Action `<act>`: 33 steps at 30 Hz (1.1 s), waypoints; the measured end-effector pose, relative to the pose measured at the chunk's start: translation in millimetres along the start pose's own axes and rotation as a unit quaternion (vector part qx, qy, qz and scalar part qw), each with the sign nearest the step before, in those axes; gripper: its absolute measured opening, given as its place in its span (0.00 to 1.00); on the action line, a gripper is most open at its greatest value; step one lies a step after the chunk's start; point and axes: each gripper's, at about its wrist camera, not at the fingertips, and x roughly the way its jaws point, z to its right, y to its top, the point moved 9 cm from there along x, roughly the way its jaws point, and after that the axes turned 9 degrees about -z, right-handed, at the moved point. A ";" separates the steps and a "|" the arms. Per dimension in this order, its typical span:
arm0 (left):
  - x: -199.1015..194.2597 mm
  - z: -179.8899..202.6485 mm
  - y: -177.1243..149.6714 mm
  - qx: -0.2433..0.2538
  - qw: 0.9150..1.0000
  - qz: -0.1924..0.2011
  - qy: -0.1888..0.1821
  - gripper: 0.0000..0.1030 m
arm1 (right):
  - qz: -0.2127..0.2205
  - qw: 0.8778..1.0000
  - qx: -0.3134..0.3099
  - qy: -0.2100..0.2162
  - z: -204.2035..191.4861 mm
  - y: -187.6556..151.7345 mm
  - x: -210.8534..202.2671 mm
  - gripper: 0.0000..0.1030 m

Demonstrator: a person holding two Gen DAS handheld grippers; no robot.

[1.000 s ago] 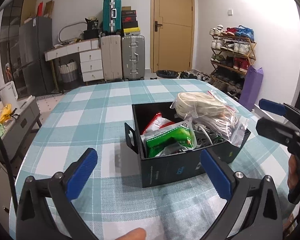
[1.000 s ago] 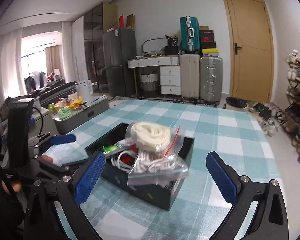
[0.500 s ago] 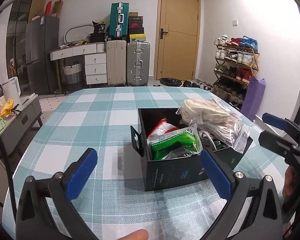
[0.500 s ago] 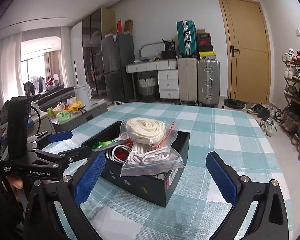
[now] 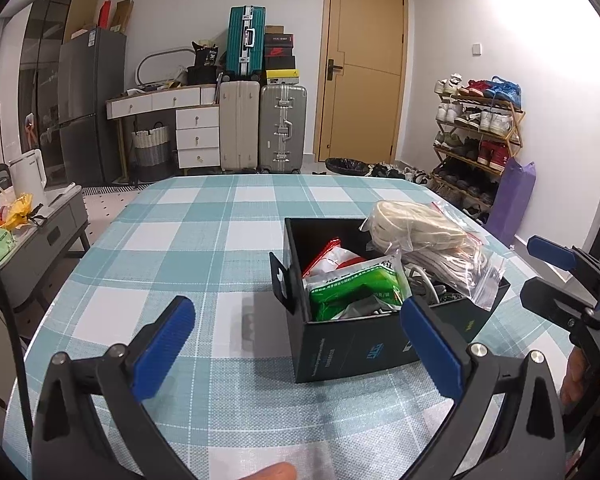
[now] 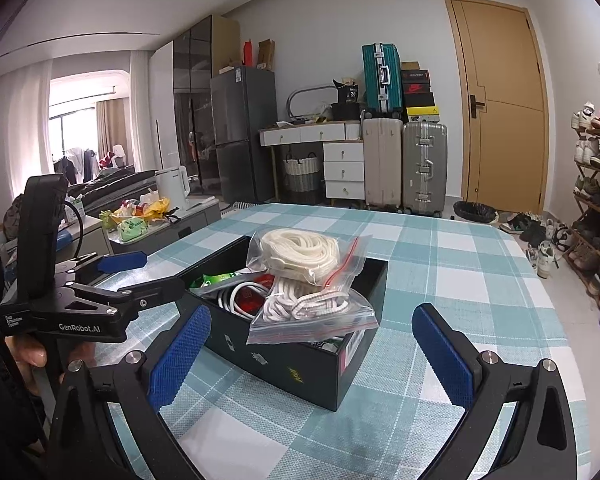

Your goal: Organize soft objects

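The left gripper (image 5: 296, 344) is spread wide, holding nothing. The black box (image 5: 352, 344), near the table's (image 5: 180, 240) right edge, holds a green packet (image 5: 356, 284) and bagged white rope (image 6: 304, 256) heaped above its rim. The right gripper (image 6: 310, 352) is likewise released. Packing looks nearly finished, though deeper contents are hidden.

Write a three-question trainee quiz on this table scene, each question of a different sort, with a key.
1. True or false: the left gripper is shut on the green packet.
2. Multiple choice: what lies on top of the black box? A) a shoe B) a clear zip bag of white rope C) a kettle
3. Fill in: the box stands on a ____ tablecloth.

Key
1. False. Both it and the right gripper are open and hold nothing.
2. B
3. Checked, teal and white.
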 end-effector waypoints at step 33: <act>-5.7 2.3 1.0 0.008 1.000 0.011 0.003 1.00 | 0.015 1.000 -0.003 0.003 -0.8 2.3 -6.5 0.99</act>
